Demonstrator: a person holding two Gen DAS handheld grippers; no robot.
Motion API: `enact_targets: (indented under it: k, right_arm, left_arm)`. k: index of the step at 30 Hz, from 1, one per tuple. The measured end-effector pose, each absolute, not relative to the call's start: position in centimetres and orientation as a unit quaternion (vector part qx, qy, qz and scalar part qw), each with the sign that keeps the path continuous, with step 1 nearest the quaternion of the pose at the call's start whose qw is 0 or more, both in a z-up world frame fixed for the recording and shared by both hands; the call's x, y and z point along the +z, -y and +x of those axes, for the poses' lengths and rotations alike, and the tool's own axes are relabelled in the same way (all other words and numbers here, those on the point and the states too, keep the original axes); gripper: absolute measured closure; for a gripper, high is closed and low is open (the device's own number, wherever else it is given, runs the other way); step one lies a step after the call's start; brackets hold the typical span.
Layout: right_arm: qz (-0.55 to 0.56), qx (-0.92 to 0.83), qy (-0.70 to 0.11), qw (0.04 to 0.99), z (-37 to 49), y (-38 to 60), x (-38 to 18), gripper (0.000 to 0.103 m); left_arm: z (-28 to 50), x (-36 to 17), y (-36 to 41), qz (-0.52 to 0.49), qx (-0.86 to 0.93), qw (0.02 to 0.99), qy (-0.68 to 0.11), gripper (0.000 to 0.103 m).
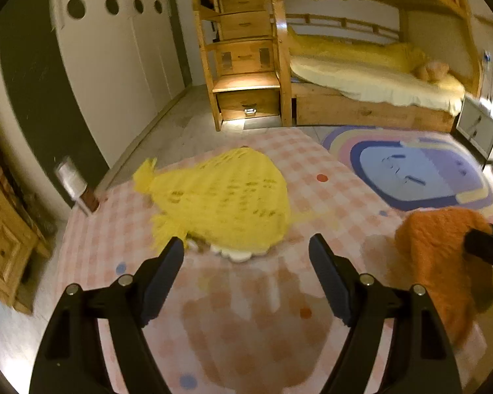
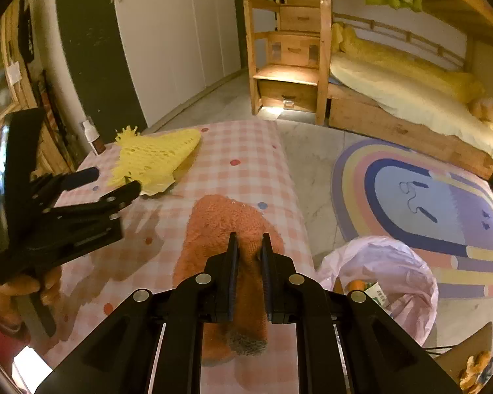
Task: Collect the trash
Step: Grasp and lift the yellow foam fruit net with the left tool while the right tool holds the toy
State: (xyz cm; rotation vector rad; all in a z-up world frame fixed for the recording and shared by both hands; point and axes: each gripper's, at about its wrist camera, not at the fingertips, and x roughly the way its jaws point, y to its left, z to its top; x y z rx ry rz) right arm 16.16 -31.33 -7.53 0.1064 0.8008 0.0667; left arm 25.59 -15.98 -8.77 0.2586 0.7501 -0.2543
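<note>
Only our right wrist view shows our left hand (image 2: 33, 287) gripping its tool beside the pink trash bag (image 2: 387, 275). Our left gripper (image 1: 246, 246) hovers, tongs apart, tilted down over the yellow foam net (image 1: 226, 197) on the checked table (image 1: 312, 170). Our right gripper (image 2: 249, 241) is clamped on the orange cloth (image 2: 220, 226).

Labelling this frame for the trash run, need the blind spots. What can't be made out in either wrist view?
- Left wrist view: white item under the yellow foam net; the net covers most of it, and motion blur hides its identity.
- Right wrist view: contents of the pink trash bag; its rim hides all but scraps.
- Right wrist view: lower end of the orange cloth behind the right gripper.
- Left wrist view: the right gripper is cut by the frame edge.
</note>
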Motion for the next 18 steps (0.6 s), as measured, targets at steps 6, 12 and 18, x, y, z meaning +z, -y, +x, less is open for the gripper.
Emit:
enact_targets:
  k: [6, 12, 18]
  right_arm:
    - [0.062, 0.03, -0.392, 0.917, 16.8, 32.4, -8.2, 0.089]
    - [0.069, 0.03, -0.393, 0.916, 16.5, 32.6, -8.1, 0.09]
    - [0.071, 0.027, -0.372, 0.925, 14.3, 32.7, -6.4, 0.09]
  left_arm:
    - [27.9, -11.1, 18.9, 0.211, -0.101, 0.904, -0.359, 0.027]
    - [29.2, -12.1, 19.9, 0.253, -0.094, 0.892, -0.364, 0.065]
    - [27.4, -7.5, 15.7, 0.132, -0.138, 0.909, -0.369, 0.099]
